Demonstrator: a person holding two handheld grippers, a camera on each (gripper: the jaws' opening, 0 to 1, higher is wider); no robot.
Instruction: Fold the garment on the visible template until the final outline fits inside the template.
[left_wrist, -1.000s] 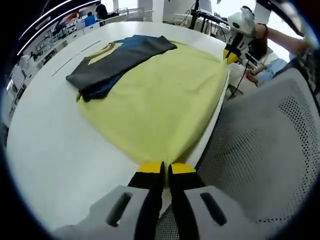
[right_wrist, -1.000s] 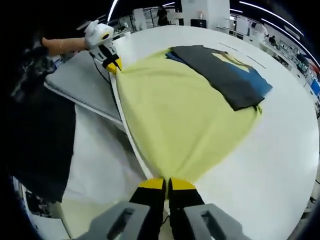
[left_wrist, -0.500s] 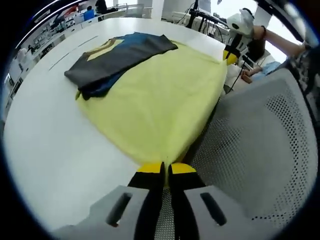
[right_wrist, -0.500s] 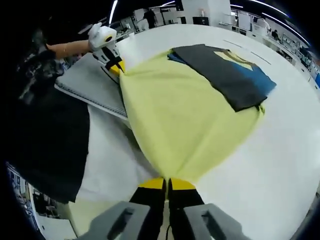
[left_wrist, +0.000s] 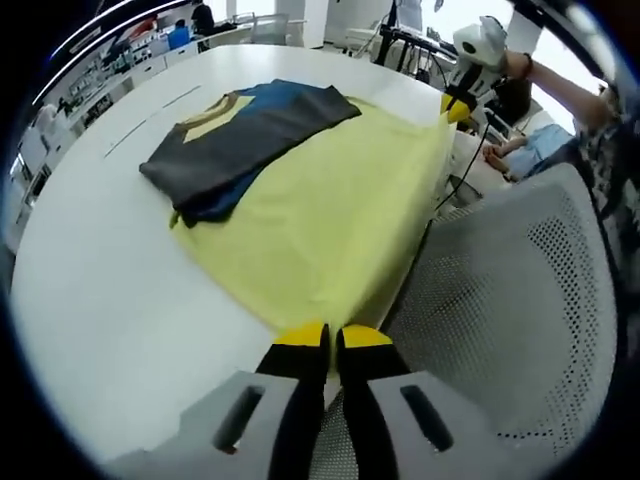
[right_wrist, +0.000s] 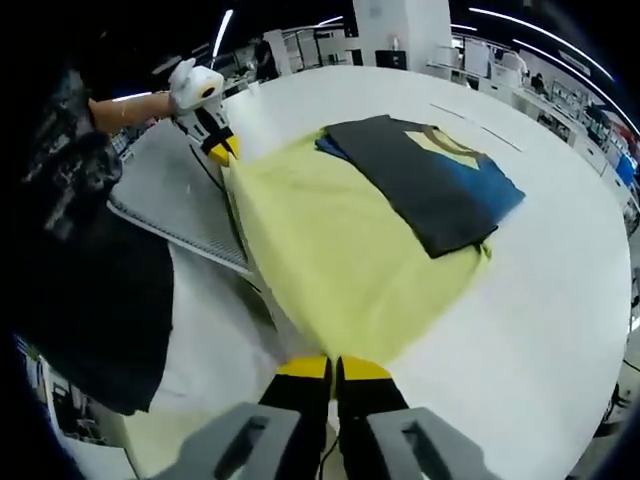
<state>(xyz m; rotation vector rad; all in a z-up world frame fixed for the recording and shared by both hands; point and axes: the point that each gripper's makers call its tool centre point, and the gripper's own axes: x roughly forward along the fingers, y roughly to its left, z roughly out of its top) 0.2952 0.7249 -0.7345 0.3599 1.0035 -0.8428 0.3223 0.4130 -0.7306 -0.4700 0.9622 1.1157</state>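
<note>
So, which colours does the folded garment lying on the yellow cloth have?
The folded garment is dark grey and blue, with a yellow patch near the collar; the right gripper view shows it best.

Right gripper (right_wrist: 332, 368) jaws pinch the yellow garment (right_wrist: 340, 255).

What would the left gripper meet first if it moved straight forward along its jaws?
The left gripper, shut on the yellow cloth, would push into that cloth; farther along probably the dark folded garment, though depth is unclear.
</note>
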